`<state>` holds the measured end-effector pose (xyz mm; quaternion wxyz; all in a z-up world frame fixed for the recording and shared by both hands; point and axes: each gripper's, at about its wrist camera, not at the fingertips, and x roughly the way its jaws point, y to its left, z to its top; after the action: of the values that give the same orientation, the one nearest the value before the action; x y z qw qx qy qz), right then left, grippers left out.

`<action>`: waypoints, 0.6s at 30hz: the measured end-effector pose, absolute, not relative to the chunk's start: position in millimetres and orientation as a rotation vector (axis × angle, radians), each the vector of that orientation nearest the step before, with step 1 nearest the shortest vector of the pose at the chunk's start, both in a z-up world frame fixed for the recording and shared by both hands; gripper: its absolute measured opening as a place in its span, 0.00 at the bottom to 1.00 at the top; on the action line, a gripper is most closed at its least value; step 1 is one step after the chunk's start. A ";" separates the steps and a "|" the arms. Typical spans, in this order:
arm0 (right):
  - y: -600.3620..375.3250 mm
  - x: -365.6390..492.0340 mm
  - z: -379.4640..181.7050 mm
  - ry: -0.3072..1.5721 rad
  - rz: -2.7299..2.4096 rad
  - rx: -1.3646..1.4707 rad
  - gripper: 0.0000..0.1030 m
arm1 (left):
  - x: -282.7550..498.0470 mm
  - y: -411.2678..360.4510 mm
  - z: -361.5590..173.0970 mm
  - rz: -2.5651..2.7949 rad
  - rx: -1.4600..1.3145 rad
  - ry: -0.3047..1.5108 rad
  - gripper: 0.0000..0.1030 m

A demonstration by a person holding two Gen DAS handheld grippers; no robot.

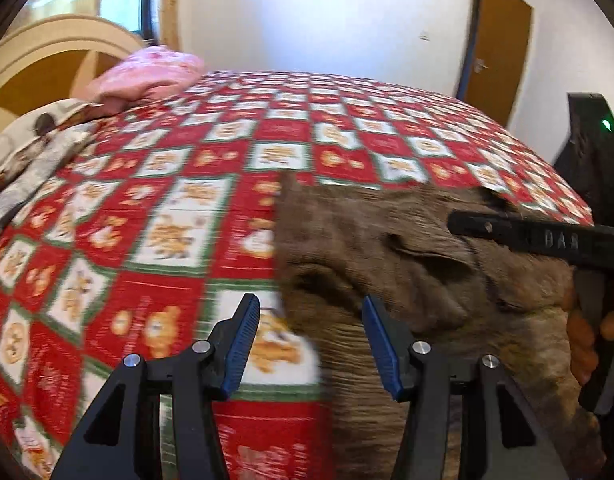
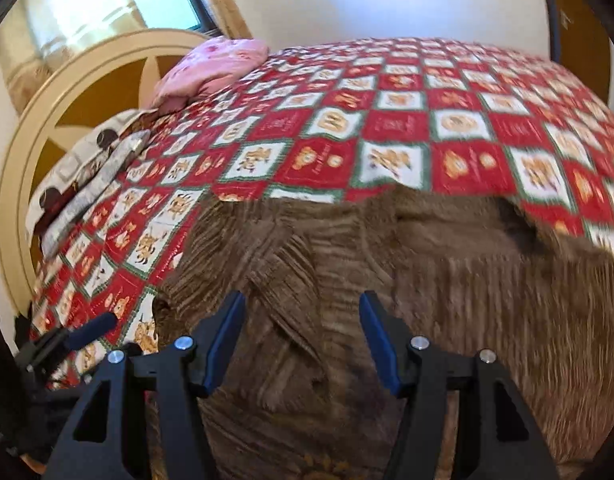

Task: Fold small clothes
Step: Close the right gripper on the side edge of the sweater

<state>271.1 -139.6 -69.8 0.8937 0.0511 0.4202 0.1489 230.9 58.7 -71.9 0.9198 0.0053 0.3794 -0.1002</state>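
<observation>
While both claws hung over the bed, neither held anything. Left claw (image 1: 311, 344): jaws apart, blue pads bare, the gap straddling the left edge of the brown ribbed garment (image 1: 407, 256), one finger over cloth, the other over the red-and-white checked bedspread (image 1: 155, 184). Right claw (image 2: 301, 344): jaws likewise apart, nothing between the pads, poised over the middle of the garment in the lower centre of its frame.

The garment lay on the bedspread, rumpled rather than flat. Folds and a raised ridge crossed it diagonally in the right wrist view, and a puckered hollow showed mid-frame in the left wrist view. The right tool's black body entered the left wrist view at the right edge, with orange-gloved fingers (image 1: 587, 340) on its handle.

Judgement on the step: the piece looked released and awaiting a fresh grip, so smoothing should come before any fold. Each claw would do best to take a single layer at an edge or corner, well apart from the other, then draw outward until the ridges flatten. Pinching the bedspread along with the garment was a risk at the left edge.

Further out: a pink bundle (image 1: 147, 76) and a grey-and-brown patterned cloth (image 1: 31, 152) sat at the upper left, by the arched headboard (image 2: 87, 80). Both frames were motion-blurred, so fine seams could not be read.
</observation>
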 end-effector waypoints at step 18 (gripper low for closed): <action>-198.7 256.7 -57.5 0.803 0.328 0.389 0.07 | 252.0 52.2 -90.9 -0.147 0.043 0.853 0.53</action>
<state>256.7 -198.7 -57.5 0.8891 0.1870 0.3867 0.1578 252.0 52.2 -90.9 0.9075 0.0210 0.4135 -0.0714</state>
